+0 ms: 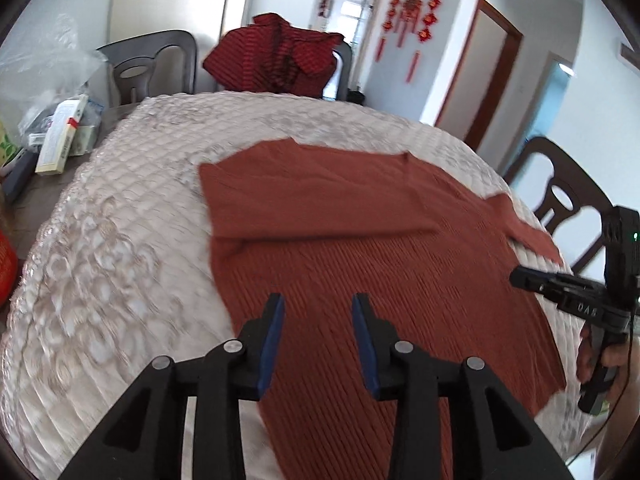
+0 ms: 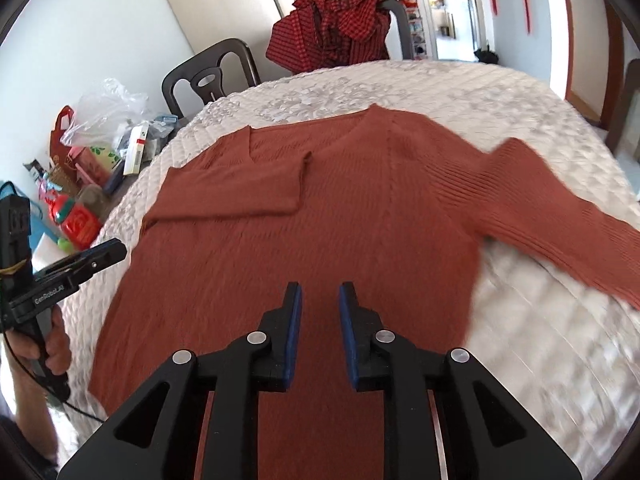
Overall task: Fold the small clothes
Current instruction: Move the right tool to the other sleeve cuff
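Note:
A rust-brown knit sweater (image 1: 360,248) lies flat on the quilted white table cover (image 1: 120,260), neckline away from me. Its left sleeve (image 2: 240,184) is folded across the chest. Its right sleeve (image 2: 560,224) lies stretched out to the right. My left gripper (image 1: 318,300) is open and empty above the sweater's lower left part. My right gripper (image 2: 320,288) is open and empty above the sweater's lower middle. The right gripper also shows in the left wrist view (image 1: 520,274) at the sweater's right edge, and the left gripper in the right wrist view (image 2: 116,250) at its left edge.
A red checked garment (image 2: 336,32) hangs over a chair at the far side. Bags, boxes and bottles (image 2: 92,168) crowd the table's left end. Dark chairs stand at the far left (image 1: 152,64) and right (image 1: 560,196). The table cover (image 2: 540,360) is bare on the right.

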{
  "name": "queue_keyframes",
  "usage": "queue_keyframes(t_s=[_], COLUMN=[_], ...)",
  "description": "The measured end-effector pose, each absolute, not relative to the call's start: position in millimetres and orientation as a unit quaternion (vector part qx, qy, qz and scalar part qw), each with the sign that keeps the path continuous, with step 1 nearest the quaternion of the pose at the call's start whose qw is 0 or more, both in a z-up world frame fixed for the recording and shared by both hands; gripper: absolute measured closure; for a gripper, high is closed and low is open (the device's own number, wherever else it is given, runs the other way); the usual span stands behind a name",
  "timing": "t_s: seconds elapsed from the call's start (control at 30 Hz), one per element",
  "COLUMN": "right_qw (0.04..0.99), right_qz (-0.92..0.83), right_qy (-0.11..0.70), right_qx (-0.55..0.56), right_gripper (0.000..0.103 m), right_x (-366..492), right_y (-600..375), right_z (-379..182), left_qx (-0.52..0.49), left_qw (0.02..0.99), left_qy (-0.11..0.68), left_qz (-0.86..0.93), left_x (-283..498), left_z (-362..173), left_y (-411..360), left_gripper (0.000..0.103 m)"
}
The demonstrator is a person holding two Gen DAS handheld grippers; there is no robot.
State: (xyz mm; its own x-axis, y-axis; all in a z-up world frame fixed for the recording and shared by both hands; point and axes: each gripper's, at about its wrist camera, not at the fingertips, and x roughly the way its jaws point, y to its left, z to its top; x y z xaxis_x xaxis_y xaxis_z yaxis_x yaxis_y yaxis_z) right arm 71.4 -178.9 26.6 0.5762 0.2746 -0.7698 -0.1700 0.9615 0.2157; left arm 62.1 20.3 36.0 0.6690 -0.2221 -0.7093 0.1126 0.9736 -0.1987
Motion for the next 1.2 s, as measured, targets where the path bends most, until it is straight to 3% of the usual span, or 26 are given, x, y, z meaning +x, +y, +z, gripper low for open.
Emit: queue_keyframes(t_s=[0.13,0.8,1.2], right_qw=[0.884,0.897,0.903], right_qz=[0.100,0.071,0.052], right_qy=[0.454,0.434,0.423], right_qx=[0.053,0.047,0.052], right_gripper=[0.077,0.077,0.077], right_x=[51.7,15.2,15.2], right_y=[-191.6,-207.3,-218.1], right_z=[16.7,25.8,31.9], left_qx=[-0.053,-0.038,-0.021], left_qw=[0.897,0.904,0.908], left_qy=[0.429,0.409,0.401], left_qz=[-0.094,-0.119,-0.117], left_x=[55.6,49.2,67.2], left_z=[16.7,31.7,38.0], left_y=[12.7,-20.8,-37.5], left_gripper=[0.065,0.065,0.054])
